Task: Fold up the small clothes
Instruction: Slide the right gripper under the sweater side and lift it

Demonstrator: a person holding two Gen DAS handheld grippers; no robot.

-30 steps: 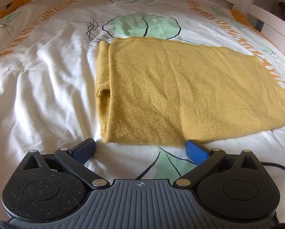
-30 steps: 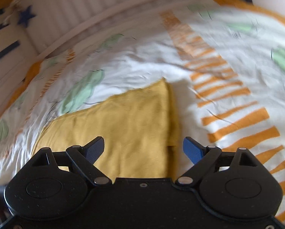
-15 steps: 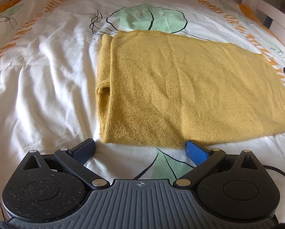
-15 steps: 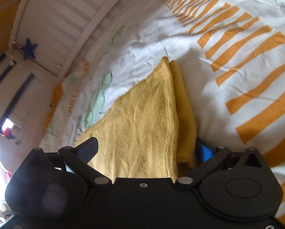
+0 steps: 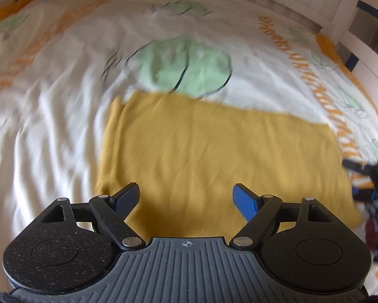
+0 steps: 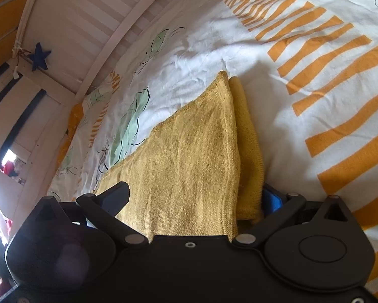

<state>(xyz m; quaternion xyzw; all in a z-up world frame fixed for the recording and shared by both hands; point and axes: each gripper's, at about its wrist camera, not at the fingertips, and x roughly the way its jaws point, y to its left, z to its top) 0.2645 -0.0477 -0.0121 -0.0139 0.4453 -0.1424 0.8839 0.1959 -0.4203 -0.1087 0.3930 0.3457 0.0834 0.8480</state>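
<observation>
White bedding printed with orange stripes and green leaves [image 5: 181,68] covers the bed [image 5: 37,126] we work on, with a slatted white headboard [image 6: 88,22] behind it and a dark blue star [image 6: 40,56] hanging from the frame. On the bedding lies our yellow knitted garment [image 5: 214,146], folded into a long flat rectangle with a narrow turned-in strip along one end.

Our left gripper [image 5: 186,197] hangs over the near edge of the garment; the left wrist view is smeared by motion. Its jaws have just been closing, yet they stand clearly apart, with the cloth lying below them and neither pad pressing on it.

Our right gripper [image 6: 194,199] sits low at the other end of the garment [image 6: 189,156]. Its jaws are spread wide, straddling that end: the dark finger [image 6: 115,197] rests over the top layer, the blue finger [image 6: 271,199] just beside the folded strip. Nothing is pinched. In the left wrist view this gripper shows as a dark blur [image 5: 365,179] at the garment's far right end.
</observation>
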